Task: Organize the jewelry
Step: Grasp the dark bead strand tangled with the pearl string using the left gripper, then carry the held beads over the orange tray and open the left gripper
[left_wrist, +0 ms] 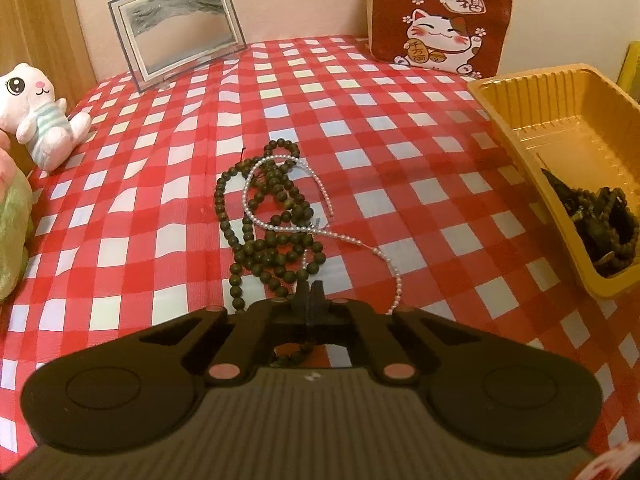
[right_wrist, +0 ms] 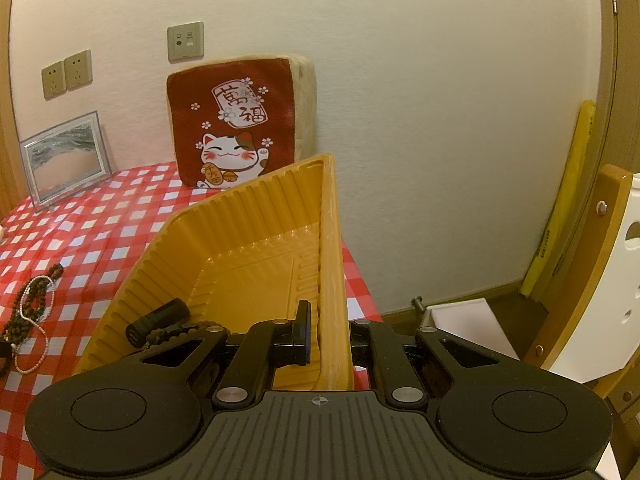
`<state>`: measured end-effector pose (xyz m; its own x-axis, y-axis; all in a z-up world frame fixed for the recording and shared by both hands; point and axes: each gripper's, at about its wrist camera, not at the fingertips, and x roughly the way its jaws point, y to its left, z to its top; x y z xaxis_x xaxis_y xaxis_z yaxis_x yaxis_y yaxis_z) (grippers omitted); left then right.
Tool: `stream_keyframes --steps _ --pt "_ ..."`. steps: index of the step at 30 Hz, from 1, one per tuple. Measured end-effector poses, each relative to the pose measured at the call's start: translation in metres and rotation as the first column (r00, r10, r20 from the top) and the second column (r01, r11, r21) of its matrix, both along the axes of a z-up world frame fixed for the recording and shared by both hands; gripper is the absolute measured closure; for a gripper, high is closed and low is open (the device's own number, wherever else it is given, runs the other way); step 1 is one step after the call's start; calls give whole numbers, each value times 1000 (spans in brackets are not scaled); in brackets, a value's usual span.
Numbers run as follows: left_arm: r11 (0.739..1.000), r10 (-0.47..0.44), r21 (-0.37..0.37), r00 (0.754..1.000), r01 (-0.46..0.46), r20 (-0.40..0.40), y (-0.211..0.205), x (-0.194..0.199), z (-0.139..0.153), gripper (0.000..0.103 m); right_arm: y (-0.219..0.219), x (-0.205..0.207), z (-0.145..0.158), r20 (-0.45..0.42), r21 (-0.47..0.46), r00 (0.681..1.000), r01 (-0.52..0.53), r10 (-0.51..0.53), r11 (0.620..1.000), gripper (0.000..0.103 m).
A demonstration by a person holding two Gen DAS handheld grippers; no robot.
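Observation:
A dark bead necklace (left_wrist: 266, 216) lies tangled with a white pearl strand (left_wrist: 320, 228) in the middle of the checked cloth. My left gripper (left_wrist: 310, 292) is shut at the near end of the pile, pinching the dark beads. The yellow plastic tray (left_wrist: 520, 120) stands at the right, with dark jewelry (left_wrist: 600, 224) in its near end. My right gripper (right_wrist: 324, 320) is shut on the tray's right wall (right_wrist: 330, 240). Dark beads and a black cylinder (right_wrist: 158, 320) lie inside the tray. The bead pile also shows in the right wrist view (right_wrist: 32, 304).
A red-and-white checked cloth (left_wrist: 400, 152) covers the table. A glass picture frame (left_wrist: 176, 32) and a lucky-cat cushion (left_wrist: 440, 16) stand against the back wall. A white plush toy (left_wrist: 36, 112) sits at the left edge. The table's right edge (right_wrist: 360, 276) drops to the floor.

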<state>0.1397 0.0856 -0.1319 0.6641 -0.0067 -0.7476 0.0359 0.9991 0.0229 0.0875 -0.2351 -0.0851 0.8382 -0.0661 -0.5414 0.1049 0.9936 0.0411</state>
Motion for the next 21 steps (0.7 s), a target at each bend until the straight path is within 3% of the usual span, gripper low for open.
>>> stream_keyframes --steps 8,11,21 --pt "1000 4 -28 999 -4 35 5 -9 16 103 0 0 -1 1 1 1000 -1 1 1000 94" --pt "999 -9 -38 999 10 30 9 -9 17 96 0 0 -1 1 1 1000 0 0 1000 94" --pt "999 -39 6 999 39 -21 3 12 -4 93 0 0 0 1 0 1000 -1 1 1000 94"
